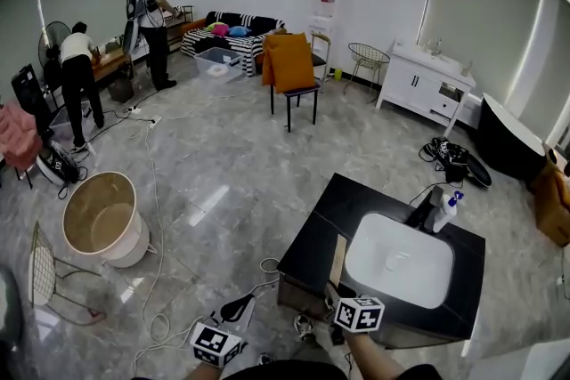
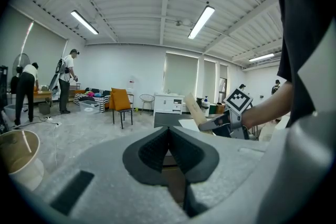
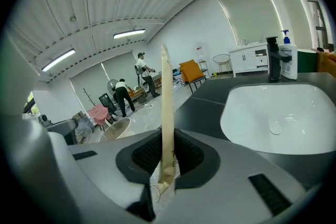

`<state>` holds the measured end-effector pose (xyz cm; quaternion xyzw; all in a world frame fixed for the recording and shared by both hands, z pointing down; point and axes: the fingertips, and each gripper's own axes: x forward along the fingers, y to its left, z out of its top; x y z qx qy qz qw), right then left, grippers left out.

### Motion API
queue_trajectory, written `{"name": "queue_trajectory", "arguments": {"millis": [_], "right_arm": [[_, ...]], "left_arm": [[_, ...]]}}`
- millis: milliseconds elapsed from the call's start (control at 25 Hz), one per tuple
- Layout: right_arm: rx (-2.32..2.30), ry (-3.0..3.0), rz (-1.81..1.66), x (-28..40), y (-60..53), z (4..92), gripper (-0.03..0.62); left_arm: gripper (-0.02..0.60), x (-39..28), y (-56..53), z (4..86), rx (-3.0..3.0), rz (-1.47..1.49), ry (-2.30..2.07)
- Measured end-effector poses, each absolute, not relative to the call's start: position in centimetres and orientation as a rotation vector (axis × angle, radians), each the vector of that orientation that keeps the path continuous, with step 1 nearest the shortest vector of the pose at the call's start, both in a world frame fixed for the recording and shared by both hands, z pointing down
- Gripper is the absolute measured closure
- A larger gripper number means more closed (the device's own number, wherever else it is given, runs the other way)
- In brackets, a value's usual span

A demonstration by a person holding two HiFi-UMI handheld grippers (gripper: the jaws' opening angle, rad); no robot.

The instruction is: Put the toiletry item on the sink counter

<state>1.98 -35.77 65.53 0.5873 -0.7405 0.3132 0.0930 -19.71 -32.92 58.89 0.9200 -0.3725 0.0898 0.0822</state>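
Right gripper view: right tongs (image 3: 167, 157) clamp the upright toiletry item (image 3: 167, 107), tabletop (image 3: 210, 97) at frame right; left tongs (image 2: 169, 147) closed, empty.

Left gripper (image 2: 169, 136): jaws together, nothing between them. Far right, right gripper (image 2: 210, 124) clamps a tan toiletry item (image 2: 193, 107), tilted left.

No legible text, brand, number or sign. The marker cube (image 1: 359, 313) and the second marker cube (image 1: 216, 343) carry only black-and-white square patterns. Faint marks on the toiletry item (image 3: 167, 113) are too small to read.
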Motion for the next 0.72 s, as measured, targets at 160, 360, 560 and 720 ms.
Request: {"name": "queue_trajectory", "arguments": {"millis": [160,360,560,720], "right_arm": [[1.701,-2.197,0.949,3.0,-39.1,66.0,0.540],[1.652,-2.189,0.992,3.7,-43.2,67.7,0.539],[1.598,-2.161,1.027,4.6,-46.6,70.0,0.539],[1.575,-2.148,1.062,5.0,-49.1,71.2,0.539]], "left_arm": [[0.572,-18.3,-34.7,58.4,2.724,0.262,-1.131],[0.572,-16.7,-37.3,58.5,2.718,0.260,-1.163],[0.572,-15.3,-40.0,58.6,2.688,0.277,-1.224],[0.572,-14.9,-41.8,58.8,2.650,0.290,-1.278]]}}
